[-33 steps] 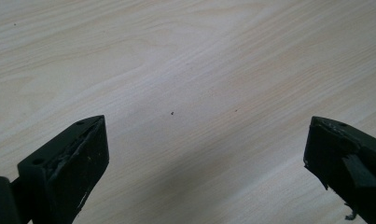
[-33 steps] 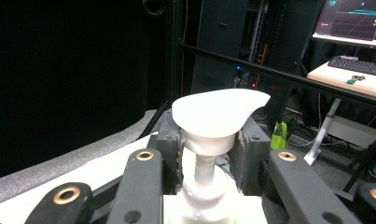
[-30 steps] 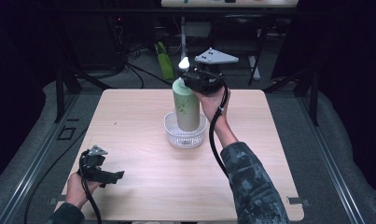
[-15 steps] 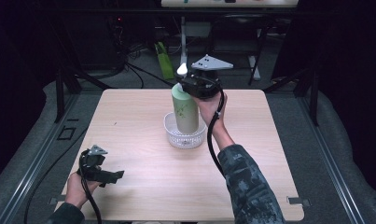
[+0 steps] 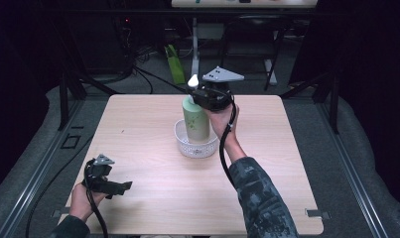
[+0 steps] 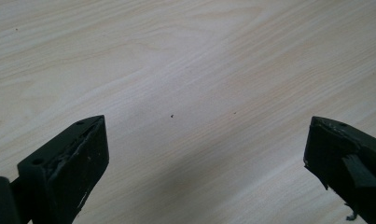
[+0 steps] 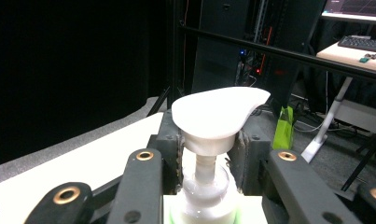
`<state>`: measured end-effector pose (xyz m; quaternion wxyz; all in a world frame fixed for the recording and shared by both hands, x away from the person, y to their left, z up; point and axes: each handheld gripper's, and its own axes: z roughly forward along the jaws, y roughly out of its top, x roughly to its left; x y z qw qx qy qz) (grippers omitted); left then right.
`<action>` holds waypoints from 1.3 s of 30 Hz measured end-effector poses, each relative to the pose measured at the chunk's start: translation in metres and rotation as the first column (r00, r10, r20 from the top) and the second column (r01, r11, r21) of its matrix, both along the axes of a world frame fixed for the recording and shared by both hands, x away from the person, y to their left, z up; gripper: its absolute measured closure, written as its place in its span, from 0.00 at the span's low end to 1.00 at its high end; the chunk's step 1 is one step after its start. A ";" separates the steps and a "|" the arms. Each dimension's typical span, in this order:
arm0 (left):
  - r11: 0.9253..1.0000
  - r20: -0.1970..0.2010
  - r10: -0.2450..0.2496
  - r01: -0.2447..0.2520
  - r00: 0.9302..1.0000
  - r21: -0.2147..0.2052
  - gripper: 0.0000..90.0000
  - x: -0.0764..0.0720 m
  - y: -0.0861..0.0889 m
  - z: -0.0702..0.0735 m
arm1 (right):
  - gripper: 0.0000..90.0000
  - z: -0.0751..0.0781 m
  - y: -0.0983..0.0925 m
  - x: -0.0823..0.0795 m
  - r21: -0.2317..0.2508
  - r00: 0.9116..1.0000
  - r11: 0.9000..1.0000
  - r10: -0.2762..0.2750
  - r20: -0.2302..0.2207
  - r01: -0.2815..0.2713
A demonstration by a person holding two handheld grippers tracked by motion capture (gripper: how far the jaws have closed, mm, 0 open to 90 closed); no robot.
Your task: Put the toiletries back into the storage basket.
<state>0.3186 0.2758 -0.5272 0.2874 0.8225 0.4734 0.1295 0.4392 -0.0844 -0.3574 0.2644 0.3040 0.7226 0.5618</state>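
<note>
Item 1: right gripper, black, two-jawed, with a grey three-cornered plate on top and a black cable trailing down past the forearm. It is gripping the neck of the bottle just under the pump head; in the right gripper view its jaws are pressing in on both sides of the white collar, clamped on it. A hand is holding it from the near side.

Item 2: pale green cylindrical plastic pump bottle with a white pump head. It is hanging upright directly below the right gripper, its lower part sitting inside the basket. Whether its base is resting on the basket floor cannot be told. The pump spout is pointing away from the gripper's body, off to the right in the right gripper view.

Item 3: small round white plastic basket with latticed walls. It is standing on the table straight beneath the right gripper, ringing the bottle's lower end.

Item 4: left gripper, black, held low in the other hand, well apart from the right gripper and the bottle, towards the near left corner of the table. In the left gripper view its jaws are standing wide apart with nothing between them, looking down on bare wood.

Item 5: light wooden rectangular table, lying under both grippers and bearing the basket.
</note>
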 end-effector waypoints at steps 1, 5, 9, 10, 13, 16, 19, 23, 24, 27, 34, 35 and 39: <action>1.000 -0.001 0.002 -0.002 1.000 -0.001 0.00 0.000 0.000 0.000 | 0.75 -0.002 0.000 0.000 -0.002 1.000 1.000 -0.001 -0.001 0.001; 1.000 -0.001 0.002 -0.002 1.000 -0.002 0.00 0.000 0.000 -0.001 | 0.75 -0.007 0.001 0.000 -0.008 1.000 1.000 0.001 -0.004 -0.002; 1.000 -0.001 0.000 0.000 1.000 -0.002 0.00 0.000 0.000 0.000 | 0.75 -0.015 -0.001 0.001 0.001 1.000 1.000 0.001 -0.016 -0.001; 1.000 -0.001 -0.002 0.002 1.000 -0.005 0.00 0.000 0.000 0.000 | 0.75 -0.017 -0.001 0.001 0.000 1.000 1.000 0.003 -0.021 -0.003; 1.000 0.001 -0.006 0.006 1.000 -0.006 0.00 0.000 -0.001 0.000 | 0.75 -0.022 -0.002 0.001 0.007 1.000 1.000 0.003 -0.028 -0.003; 1.000 0.000 -0.007 0.007 1.000 -0.004 0.00 0.000 0.000 0.000 | 0.75 -0.026 -0.003 0.001 0.012 0.999 1.000 0.005 -0.035 -0.005; 1.000 0.006 -0.005 0.005 1.000 -0.012 0.00 0.000 0.000 0.000 | 0.75 -0.031 -0.003 0.002 0.005 0.999 1.000 0.005 -0.041 -0.005; 1.000 0.001 -0.006 0.006 1.000 -0.011 0.00 0.000 0.000 0.000 | 0.75 -0.036 -0.003 0.002 -0.007 0.999 1.000 0.007 -0.046 -0.007; 1.000 0.000 -0.006 0.006 1.000 -0.009 0.00 0.000 0.000 0.000 | 0.75 -0.040 -0.003 0.003 -0.013 0.999 1.000 0.007 -0.046 -0.008; 1.000 0.007 -0.002 0.002 1.000 -0.013 0.00 0.000 0.000 0.000 | 0.75 -0.043 -0.004 0.004 -0.015 0.999 1.000 0.009 -0.053 -0.010; 1.000 0.003 -0.004 0.004 1.000 -0.011 0.00 0.000 0.000 0.000 | 0.75 -0.048 -0.007 0.003 -0.012 0.998 1.000 0.013 -0.057 -0.014; 1.000 0.003 -0.004 0.004 1.000 -0.011 0.00 0.000 0.000 0.000 | 0.75 -0.049 -0.007 0.003 -0.010 0.998 1.000 0.011 -0.059 -0.012; 1.000 0.001 -0.003 0.003 1.000 -0.011 0.00 0.001 0.001 -0.001 | 0.75 -0.053 -0.009 0.004 -0.012 0.998 1.000 0.007 -0.060 -0.008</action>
